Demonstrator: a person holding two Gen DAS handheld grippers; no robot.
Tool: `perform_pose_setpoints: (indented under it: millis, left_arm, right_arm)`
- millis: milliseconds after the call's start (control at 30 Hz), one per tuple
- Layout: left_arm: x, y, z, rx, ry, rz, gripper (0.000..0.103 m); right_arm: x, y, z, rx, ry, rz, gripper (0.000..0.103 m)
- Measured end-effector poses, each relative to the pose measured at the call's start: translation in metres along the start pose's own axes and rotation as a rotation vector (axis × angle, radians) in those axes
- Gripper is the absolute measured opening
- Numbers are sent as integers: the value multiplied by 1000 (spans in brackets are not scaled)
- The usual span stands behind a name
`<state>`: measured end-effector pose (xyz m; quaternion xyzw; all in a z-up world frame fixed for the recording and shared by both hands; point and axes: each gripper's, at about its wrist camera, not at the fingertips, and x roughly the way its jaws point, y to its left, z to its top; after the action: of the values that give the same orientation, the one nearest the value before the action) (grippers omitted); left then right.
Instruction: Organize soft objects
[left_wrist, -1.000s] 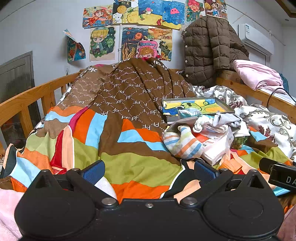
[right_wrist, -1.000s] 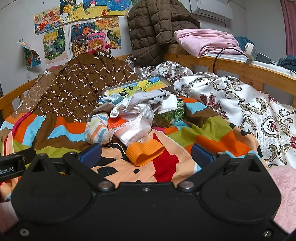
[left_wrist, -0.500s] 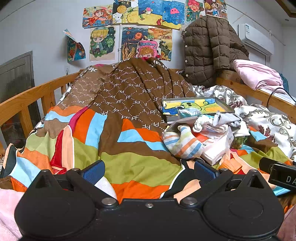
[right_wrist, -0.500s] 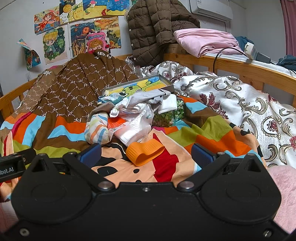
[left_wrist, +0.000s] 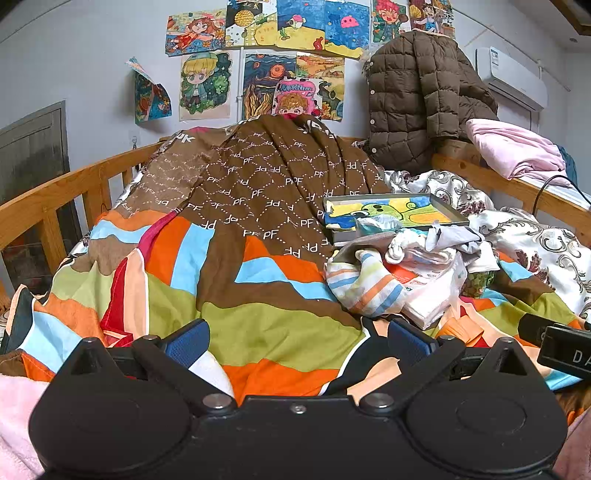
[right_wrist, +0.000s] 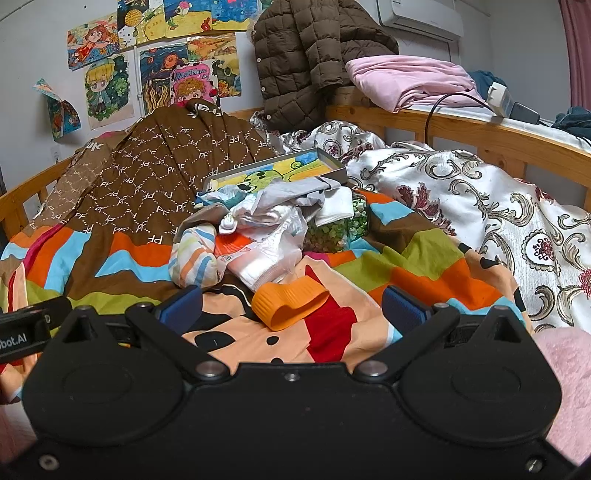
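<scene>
A heap of soft things lies mid-bed: a striped sock (left_wrist: 364, 282) (right_wrist: 195, 254), a white plastic packet (left_wrist: 430, 291) (right_wrist: 266, 254), grey and white cloths (right_wrist: 291, 199) and a green patterned bundle (right_wrist: 334, 230). An orange rubbery piece (right_wrist: 290, 302) rests on the colourful striped quilt (left_wrist: 258, 321) just ahead of my right gripper (right_wrist: 291, 308), which is open and empty. My left gripper (left_wrist: 295, 339) is also open and empty, low over the quilt, left of the heap.
A framed painting (left_wrist: 393, 214) lies behind the heap. A brown patterned blanket (left_wrist: 258, 184) mounds at the back. A white floral quilt (right_wrist: 480, 214) covers the right side. Wooden bed rails (left_wrist: 48, 203) run along both sides; a brown jacket (right_wrist: 306, 59) and pink cloth (right_wrist: 402, 79) hang at the headboard.
</scene>
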<state>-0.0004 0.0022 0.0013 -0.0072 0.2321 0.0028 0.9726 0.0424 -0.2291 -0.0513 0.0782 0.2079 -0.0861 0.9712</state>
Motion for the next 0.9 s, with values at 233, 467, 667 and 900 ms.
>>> perform_pose_setpoints:
  millis: [233,467,667,900]
  left_arm:
    - [0,0,0,1,2,2,102]
    - [4,0,-7,-1,6,5,102]
    - [4,1,-8,-1,6,4,102]
    - [13,0,-6,10,-3,-3,102]
  right_arm:
    - [0,0,0,2,1,0,103]
    - [2,1,0,6,5,1,103]
    - [2,2,0,6,8,2,103]
    - [13,4,4,18,38,22,103]
